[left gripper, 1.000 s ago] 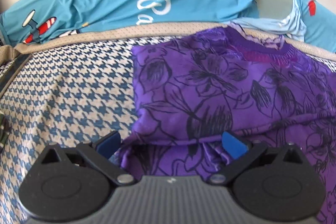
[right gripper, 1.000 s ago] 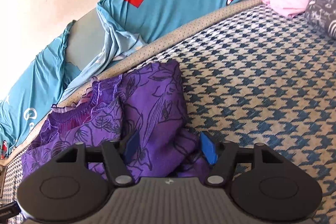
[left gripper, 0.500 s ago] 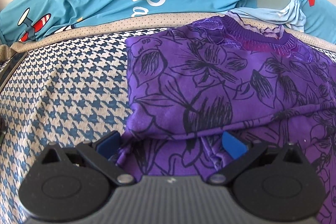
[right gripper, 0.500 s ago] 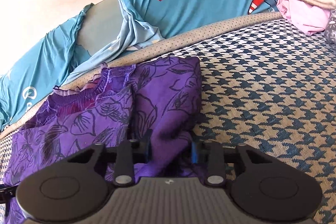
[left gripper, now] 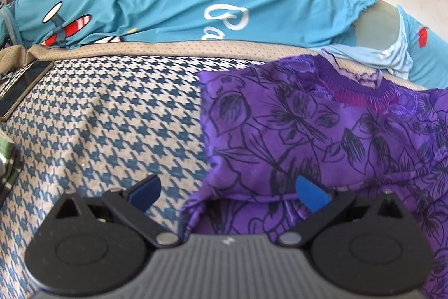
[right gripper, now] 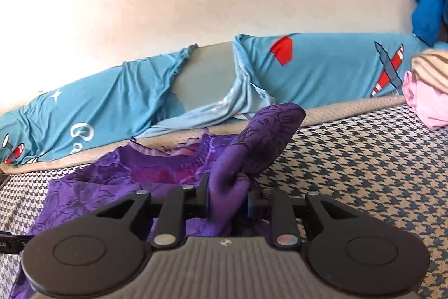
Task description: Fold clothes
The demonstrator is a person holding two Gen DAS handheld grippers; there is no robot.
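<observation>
On the houndstooth mattress (left gripper: 117, 119), the purple floral top (left gripper: 322, 136) is lying at the far edge. Your right gripper (right gripper: 226, 203) is clamping its right sleeve; carry it leftward smoothly. Your left gripper (left gripper: 226, 189) is hovering, jaws apart.

A purple knit top printed with black line-drawn flowers (left gripper: 322, 136) lies on the blue-and-cream houndstooth bed cover (left gripper: 117, 131), its ribbed neckline toward the cover's tan far edge. Its left side lies flat with a straight folded edge; its right side (right gripper: 263, 142) is bunched and raised off the cover.
</observation>
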